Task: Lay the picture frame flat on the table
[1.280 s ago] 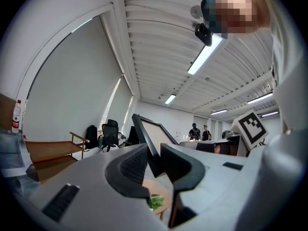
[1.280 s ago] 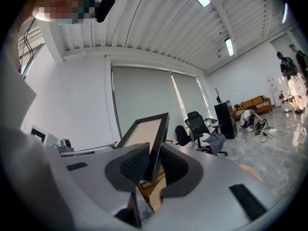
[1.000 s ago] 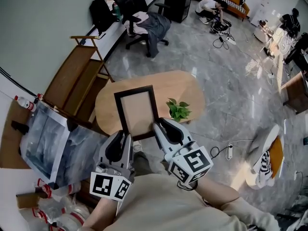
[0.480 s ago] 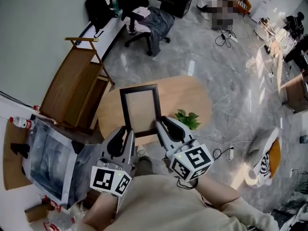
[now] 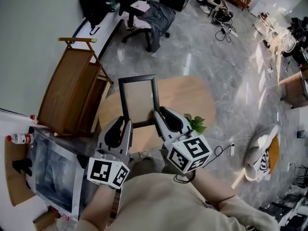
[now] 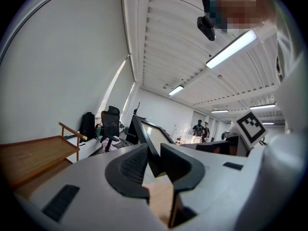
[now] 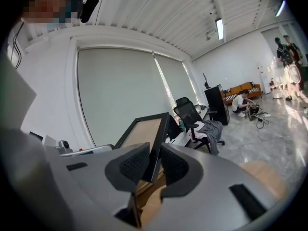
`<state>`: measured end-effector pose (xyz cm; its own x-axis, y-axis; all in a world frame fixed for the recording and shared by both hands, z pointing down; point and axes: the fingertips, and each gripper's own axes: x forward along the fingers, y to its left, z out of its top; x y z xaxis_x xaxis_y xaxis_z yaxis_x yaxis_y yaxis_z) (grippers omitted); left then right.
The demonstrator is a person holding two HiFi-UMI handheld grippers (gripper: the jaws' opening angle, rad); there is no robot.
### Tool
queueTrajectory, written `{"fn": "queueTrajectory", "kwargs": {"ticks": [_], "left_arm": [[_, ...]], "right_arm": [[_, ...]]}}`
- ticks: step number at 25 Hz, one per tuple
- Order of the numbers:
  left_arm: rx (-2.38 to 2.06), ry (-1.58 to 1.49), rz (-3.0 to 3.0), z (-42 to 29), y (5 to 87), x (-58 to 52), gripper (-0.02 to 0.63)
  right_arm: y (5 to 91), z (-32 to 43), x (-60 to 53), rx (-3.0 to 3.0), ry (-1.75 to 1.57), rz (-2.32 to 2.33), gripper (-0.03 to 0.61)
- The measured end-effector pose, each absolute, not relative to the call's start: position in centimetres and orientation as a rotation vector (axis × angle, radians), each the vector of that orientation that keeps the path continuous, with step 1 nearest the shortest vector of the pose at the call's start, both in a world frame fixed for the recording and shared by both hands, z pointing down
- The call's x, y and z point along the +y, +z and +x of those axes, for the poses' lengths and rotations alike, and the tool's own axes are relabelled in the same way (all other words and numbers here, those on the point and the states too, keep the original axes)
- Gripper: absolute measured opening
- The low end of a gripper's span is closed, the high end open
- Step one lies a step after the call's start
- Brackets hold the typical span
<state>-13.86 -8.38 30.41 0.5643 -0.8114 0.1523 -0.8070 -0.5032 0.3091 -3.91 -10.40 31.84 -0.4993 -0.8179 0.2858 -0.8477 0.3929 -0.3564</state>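
A black picture frame (image 5: 139,100) with a tan backing is held up above the oval wooden table (image 5: 192,97), tilted with its top edge away from me. My left gripper (image 5: 127,122) is shut on the frame's lower left corner, seen in the left gripper view as the frame (image 6: 153,146) between the jaws. My right gripper (image 5: 156,115) is shut on its lower right edge, where the frame (image 7: 153,143) runs between the two pads.
A small green plant (image 5: 197,123) sits on the table just right of my right gripper. A wooden rack (image 5: 72,88) stands to the left of the table. An office chair with clothes (image 5: 147,18) stands beyond. A cable and power strip (image 5: 231,150) lie on the floor.
Both grippers have lifted the frame up and away from me; it now appears higher over the table's left part, still gripped at both lower corners.
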Motion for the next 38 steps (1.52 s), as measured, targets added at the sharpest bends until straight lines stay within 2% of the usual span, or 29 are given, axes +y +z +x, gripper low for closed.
{"fn": "queueTrajectory", "kwargs": {"ticks": [16,27,38], "left_arm": [[-1.361,0.002,2.301,-14.5,37.0,-16.5,0.083],[-1.397,0.017,2.193,-14.3,45.7,-22.9,0.083],[-1.352,0.070,2.110,-13.7,56.2,-25.5,0.083]], "right_arm": [[38.0,-4.6,-19.2,-2.514,0.828,1.427,0.055],[47.7,-4.6,-26.2,-2.445,0.935,1.355,0.054],[58.1,-4.0,-28.7,-2.341,0.981,1.311,0.054]]}}
